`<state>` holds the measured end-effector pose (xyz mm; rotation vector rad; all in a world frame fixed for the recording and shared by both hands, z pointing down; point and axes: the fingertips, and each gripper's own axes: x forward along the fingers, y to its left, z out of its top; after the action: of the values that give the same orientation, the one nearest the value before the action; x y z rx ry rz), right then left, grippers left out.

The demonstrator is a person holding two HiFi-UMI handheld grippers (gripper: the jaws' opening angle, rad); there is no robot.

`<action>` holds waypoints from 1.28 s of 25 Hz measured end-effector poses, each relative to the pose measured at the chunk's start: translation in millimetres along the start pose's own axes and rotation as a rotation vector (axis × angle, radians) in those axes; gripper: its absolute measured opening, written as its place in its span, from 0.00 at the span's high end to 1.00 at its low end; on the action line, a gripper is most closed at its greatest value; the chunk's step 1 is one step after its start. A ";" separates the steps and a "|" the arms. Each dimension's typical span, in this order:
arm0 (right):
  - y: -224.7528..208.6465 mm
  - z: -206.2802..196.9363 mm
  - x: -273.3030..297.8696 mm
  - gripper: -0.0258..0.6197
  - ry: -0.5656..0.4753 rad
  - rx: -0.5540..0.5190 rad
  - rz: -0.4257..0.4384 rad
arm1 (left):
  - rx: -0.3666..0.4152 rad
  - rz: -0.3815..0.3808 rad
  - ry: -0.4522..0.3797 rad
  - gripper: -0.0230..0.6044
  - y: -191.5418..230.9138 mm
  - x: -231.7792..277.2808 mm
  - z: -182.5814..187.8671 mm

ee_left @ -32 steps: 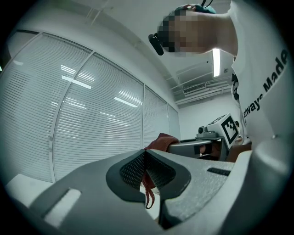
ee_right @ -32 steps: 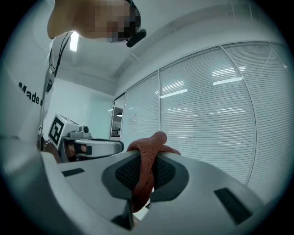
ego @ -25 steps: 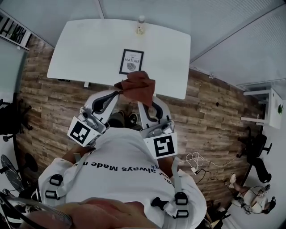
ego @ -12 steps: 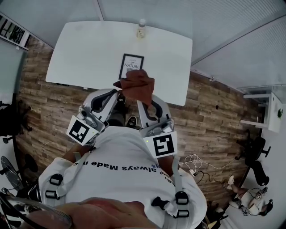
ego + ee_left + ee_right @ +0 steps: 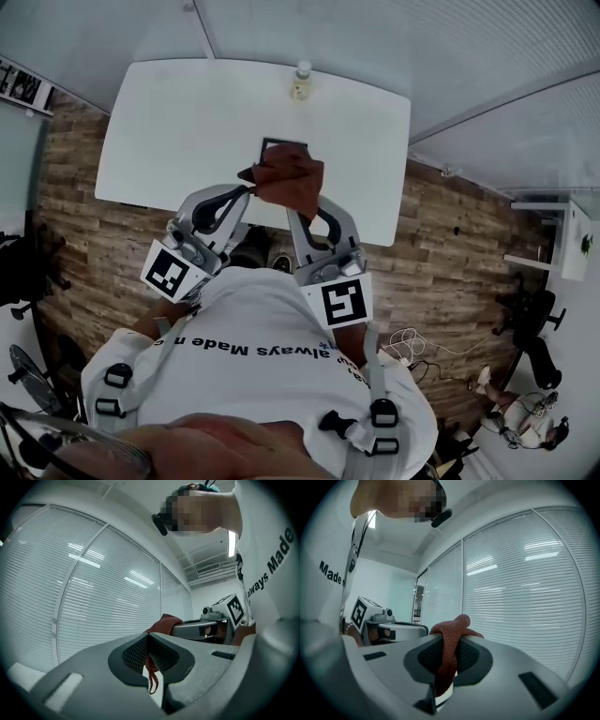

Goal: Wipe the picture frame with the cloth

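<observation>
Both grippers hold a rust-red cloth (image 5: 289, 176) up in front of the person, above the white table (image 5: 169, 122). My left gripper (image 5: 249, 192) is shut on a thin corner of the cloth (image 5: 151, 674), which hangs between its jaws. My right gripper (image 5: 293, 214) is shut on a thick fold of the cloth (image 5: 446, 663). The black picture frame (image 5: 279, 142) lies flat on the table beyond the cloth; only its far edge shows, the remainder hidden behind the cloth. The two gripper views look up at window blinds, and each shows the other gripper alongside.
A small bottle (image 5: 301, 82) stands at the table's far edge, behind the frame. Wood floor surrounds the table. A white shelf unit (image 5: 572, 234) stands at the right, office chairs sit at the far right and far left, and a cable lies on the floor.
The cloth, still held by both grippers, has moved forward over the frame, which showed whole a second ago and is now almost covered.
</observation>
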<state>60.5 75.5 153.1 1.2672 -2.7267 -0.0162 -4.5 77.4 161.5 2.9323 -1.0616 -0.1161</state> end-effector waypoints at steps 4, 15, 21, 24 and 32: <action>-12.6 5.2 40.0 0.94 -0.001 -0.002 -0.015 | -0.003 -0.019 0.003 0.96 38.6 13.9 0.6; -38.5 5.6 104.1 0.94 0.037 0.002 -0.074 | -0.022 -0.083 0.007 0.96 106.6 41.7 -1.8; -39.6 2.8 121.9 0.94 0.040 0.015 -0.101 | -0.026 -0.105 0.024 0.96 126.7 45.5 -9.8; -39.8 -0.4 123.3 0.94 0.048 0.017 -0.109 | -0.034 -0.120 0.017 0.96 126.5 48.5 -8.6; -55.2 -1.3 109.4 0.94 0.025 0.021 -0.114 | -0.031 -0.118 0.035 0.96 113.6 65.0 -11.5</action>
<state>32.9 -43.5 163.6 1.4172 -2.6369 0.0173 -26.4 -51.5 173.9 2.9563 -0.8740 -0.0814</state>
